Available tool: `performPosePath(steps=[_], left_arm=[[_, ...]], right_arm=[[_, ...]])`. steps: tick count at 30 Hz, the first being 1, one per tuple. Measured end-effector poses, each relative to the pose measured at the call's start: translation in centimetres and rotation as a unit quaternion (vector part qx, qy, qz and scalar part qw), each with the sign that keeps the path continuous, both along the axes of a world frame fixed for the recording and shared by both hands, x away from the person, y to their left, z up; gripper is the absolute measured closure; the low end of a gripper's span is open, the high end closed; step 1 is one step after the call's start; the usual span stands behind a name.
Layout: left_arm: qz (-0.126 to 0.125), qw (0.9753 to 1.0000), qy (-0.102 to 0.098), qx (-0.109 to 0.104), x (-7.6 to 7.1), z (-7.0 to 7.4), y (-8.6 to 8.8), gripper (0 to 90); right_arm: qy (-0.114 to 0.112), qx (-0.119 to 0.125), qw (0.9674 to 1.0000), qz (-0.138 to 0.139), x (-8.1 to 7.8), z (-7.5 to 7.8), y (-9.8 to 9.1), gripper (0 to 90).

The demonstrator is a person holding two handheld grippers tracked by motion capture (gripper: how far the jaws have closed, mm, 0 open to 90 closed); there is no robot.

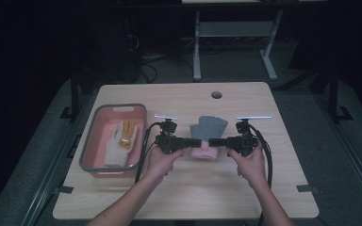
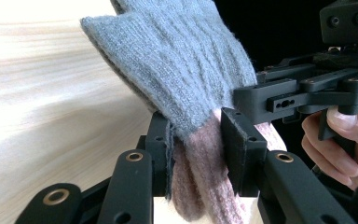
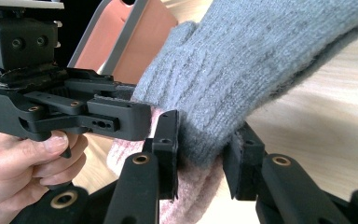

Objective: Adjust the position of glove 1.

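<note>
Both claws — left claw [image 1: 194, 142], right claw [image 1: 215, 141] — grasp the grey-pink glove [image 1: 208, 128]; a pink bin [image 1: 90, 141] sits well left.

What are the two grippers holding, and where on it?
Both grip one knit glove, grey with a pink cuff: the left gripper and the right gripper each clamp it where grey meets the cuff, at opposite edges.

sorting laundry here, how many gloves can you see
2. A grey glove with a pink cuff is held at mid-table between the left gripper and right gripper. A white and yellow glove lies in the pink bin at the left. More may be hidden beneath it.
</note>
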State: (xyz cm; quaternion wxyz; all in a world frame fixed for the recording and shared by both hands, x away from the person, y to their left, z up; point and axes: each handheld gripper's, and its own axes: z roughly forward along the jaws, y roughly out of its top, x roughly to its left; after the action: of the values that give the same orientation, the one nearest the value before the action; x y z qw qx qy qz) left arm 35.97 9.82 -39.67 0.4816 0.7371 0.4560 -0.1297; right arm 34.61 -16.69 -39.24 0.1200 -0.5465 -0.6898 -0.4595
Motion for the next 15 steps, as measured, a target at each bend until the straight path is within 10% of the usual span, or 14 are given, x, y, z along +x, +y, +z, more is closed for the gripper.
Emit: performPosePath(steps=[15], left_arm=[[0.013,0.9999,-0.006,0.002,-0.1,0.8,2.4,65.8]], right_arm=[[-0.004,-0.004,0.9997,0.022,0.8,0.7,2.5,68.6]])
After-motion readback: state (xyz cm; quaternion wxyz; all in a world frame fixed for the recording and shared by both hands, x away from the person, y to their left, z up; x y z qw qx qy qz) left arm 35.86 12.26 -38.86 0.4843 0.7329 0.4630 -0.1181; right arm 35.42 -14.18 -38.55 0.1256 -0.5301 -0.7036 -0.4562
